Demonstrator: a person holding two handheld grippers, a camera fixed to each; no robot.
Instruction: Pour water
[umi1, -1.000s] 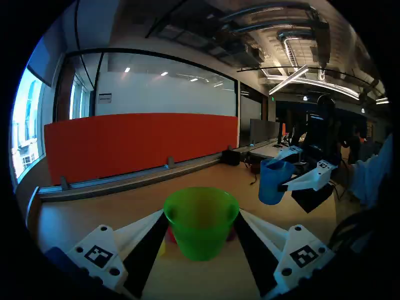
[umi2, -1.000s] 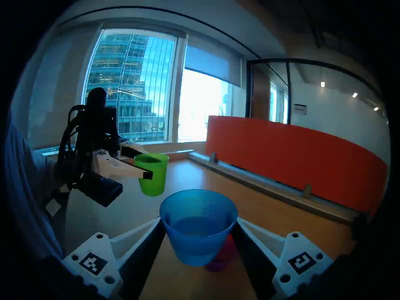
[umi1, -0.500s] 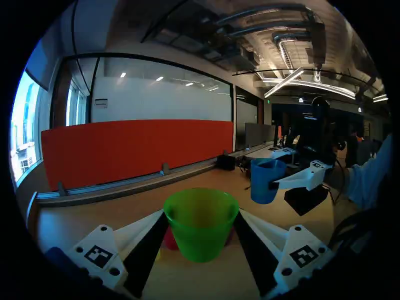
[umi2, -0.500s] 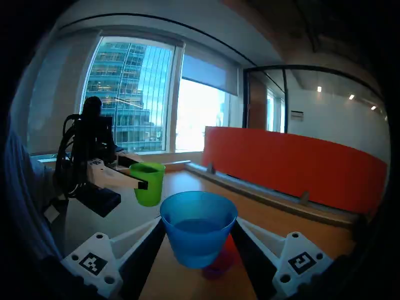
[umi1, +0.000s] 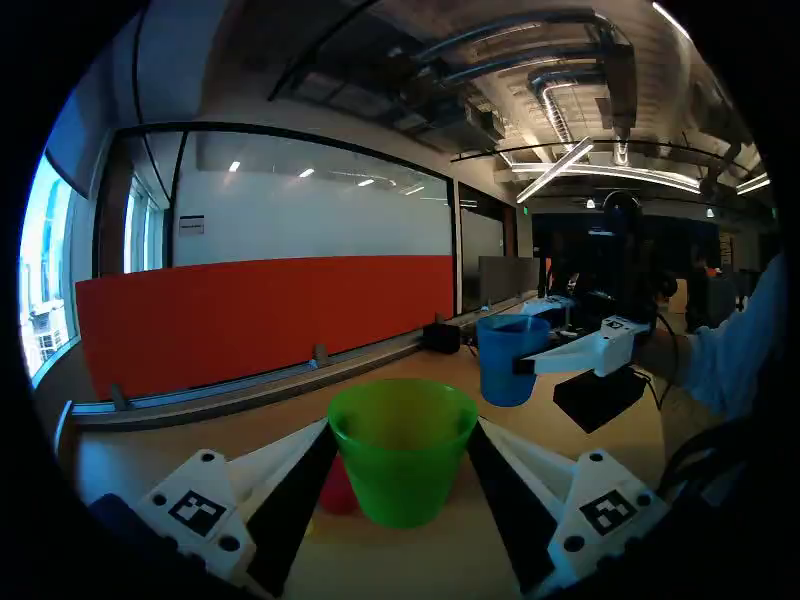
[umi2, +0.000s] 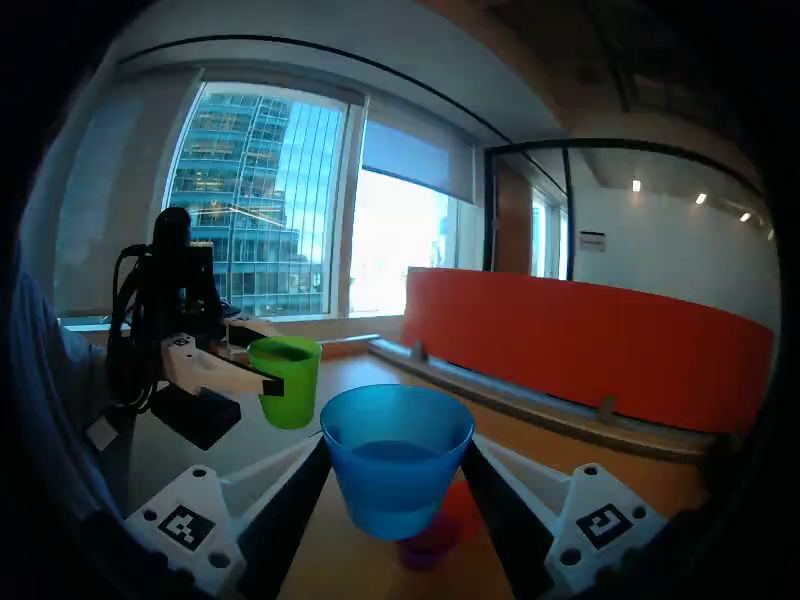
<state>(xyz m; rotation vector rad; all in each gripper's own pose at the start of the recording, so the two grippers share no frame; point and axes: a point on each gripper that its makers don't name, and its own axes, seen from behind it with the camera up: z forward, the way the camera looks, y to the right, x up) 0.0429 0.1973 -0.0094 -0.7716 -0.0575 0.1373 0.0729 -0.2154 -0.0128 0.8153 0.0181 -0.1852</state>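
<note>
Blue cup (umi2: 397, 472) drifted nearer green cup (umi1: 403, 450); both upright above table (umi1: 130, 445). Right gripper (umi2: 397, 445) clamped on blue cup, water inside. Left gripper (umi1: 403, 435) clamped on green cup. Orange partition (umi1: 260, 310) behind. Small red cup (umi1: 338, 488) half hidden by green cup. Purple cup (umi2: 428, 552) below blue cup, blurred.

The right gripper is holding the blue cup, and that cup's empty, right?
Not empty. The right gripper view shows water in the blue cup. The right gripper is holding it, as you said.
</note>
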